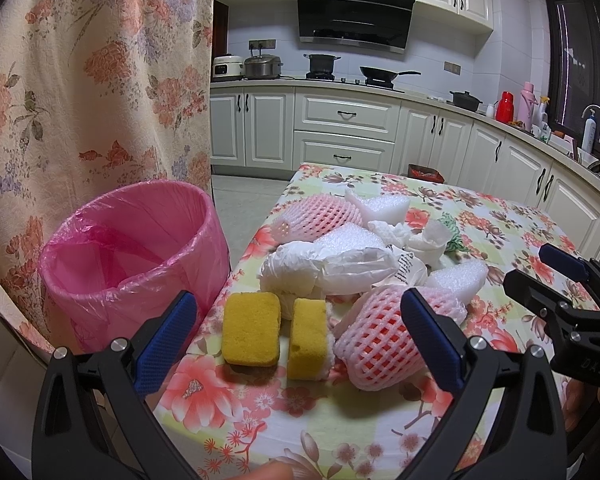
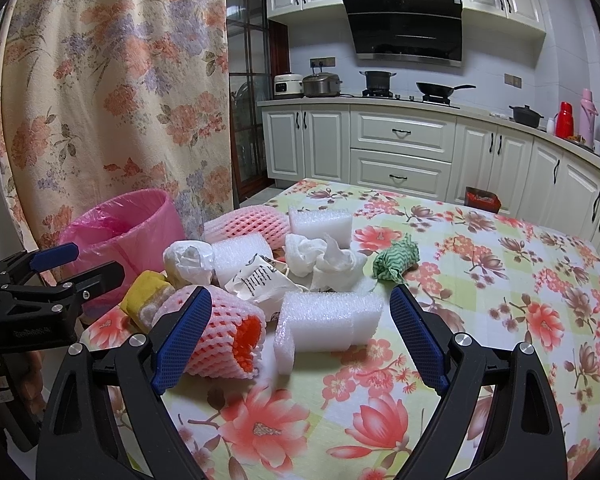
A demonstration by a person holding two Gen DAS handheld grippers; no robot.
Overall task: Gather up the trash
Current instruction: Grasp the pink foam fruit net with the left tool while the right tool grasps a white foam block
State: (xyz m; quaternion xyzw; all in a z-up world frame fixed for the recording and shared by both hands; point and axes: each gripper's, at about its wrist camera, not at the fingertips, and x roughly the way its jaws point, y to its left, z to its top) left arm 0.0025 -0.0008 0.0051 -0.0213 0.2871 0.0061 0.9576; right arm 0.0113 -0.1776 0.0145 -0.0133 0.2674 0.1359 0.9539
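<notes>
Bin (image 1: 132, 256) lined with pink plastic stands off the table's (image 1: 300, 420) left edge, mouth open, floor free beyond it. Right of the bin, the trash heap (image 1: 340, 264) crowds that edge: two yellow sponges (image 1: 252, 330), pink foam netting (image 1: 380, 340), crumpled white plastic. Left gripper (image 1: 300, 336) hangs spread wide and empty before the sponges. Right gripper (image 2: 300, 336), likewise spread and empty, frames a white foam block (image 2: 328, 322). Only its view shows the green cloth wad (image 2: 394, 260) and bare floral cloth farther right.
</notes>
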